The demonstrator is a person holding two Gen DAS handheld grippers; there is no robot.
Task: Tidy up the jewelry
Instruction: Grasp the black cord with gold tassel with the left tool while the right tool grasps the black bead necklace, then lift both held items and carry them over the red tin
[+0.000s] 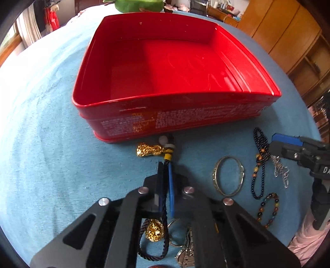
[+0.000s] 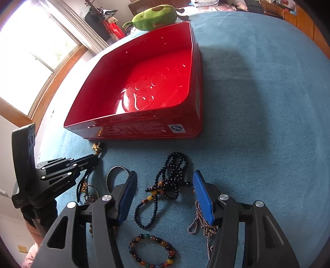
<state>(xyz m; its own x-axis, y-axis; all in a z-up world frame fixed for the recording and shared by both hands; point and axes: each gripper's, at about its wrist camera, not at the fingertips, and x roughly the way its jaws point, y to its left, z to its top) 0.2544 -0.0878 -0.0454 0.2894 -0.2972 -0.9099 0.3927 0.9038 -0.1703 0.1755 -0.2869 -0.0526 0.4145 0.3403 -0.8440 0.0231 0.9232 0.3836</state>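
A red tin box sits open and empty on the blue cloth. My left gripper is shut on the dark cord of a gold-charm pendant, just before the box's near wall. My right gripper is open, its blue pads either side of a black bead necklace. A silver bangle, a silver chain and a multicolour bead bracelet lie nearby.
A second gold charm and metal key rings lie under the left gripper. A green plush toy lies beyond the box. Wooden cabinets stand at the right, a window at the left.
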